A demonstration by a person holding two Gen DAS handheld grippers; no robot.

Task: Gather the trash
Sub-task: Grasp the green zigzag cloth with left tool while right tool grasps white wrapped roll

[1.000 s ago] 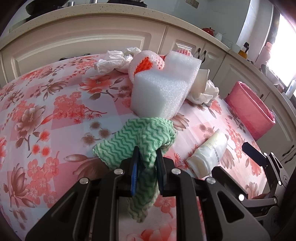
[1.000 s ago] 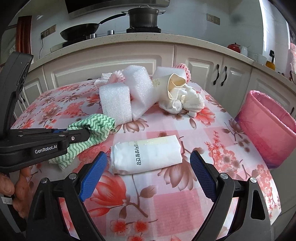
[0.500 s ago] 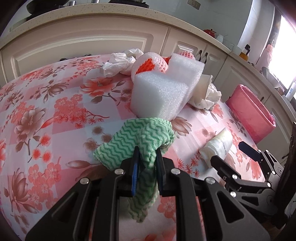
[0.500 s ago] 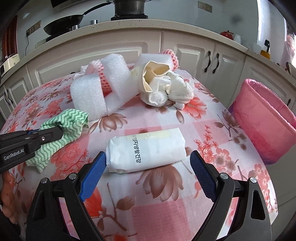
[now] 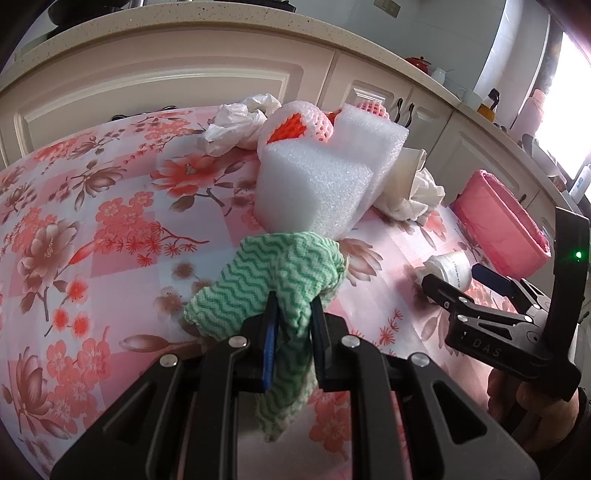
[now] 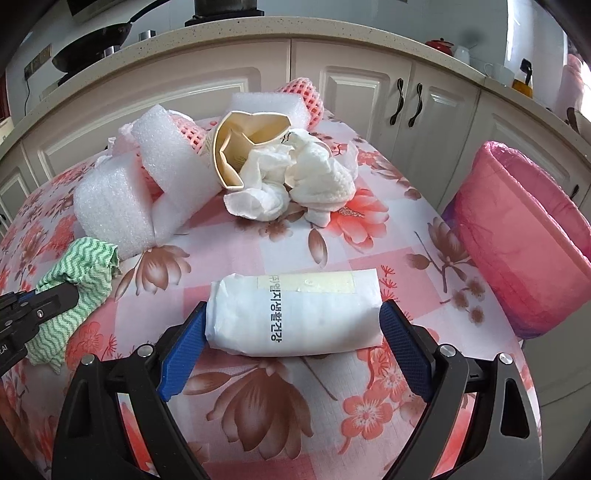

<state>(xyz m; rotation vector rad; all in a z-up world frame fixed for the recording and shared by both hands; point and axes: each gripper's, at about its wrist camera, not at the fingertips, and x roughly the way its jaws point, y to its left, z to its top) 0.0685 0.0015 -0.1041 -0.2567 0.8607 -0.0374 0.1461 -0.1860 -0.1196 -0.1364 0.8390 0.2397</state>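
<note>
A home kitchen is shown: cream panelled cabinet doors (image 6: 369, 99) are seen under a speckled worktop (image 6: 332, 35), on which a frying pan (image 6: 96, 48) and a red teapot (image 6: 439, 46) are set. A floral tablecloth (image 6: 288, 251) is spread in front.

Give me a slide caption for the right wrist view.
Open right gripper straddles white wrapped packet on floral tablecloth, pink bin alongside.

- We see a green-and-white zigzag cloth (image 5: 280, 273).
- We see a pink floral tablecloth (image 6: 295, 254).
- We see white foam blocks (image 5: 317, 184).
- We see a pink bin (image 6: 524, 236).
</note>
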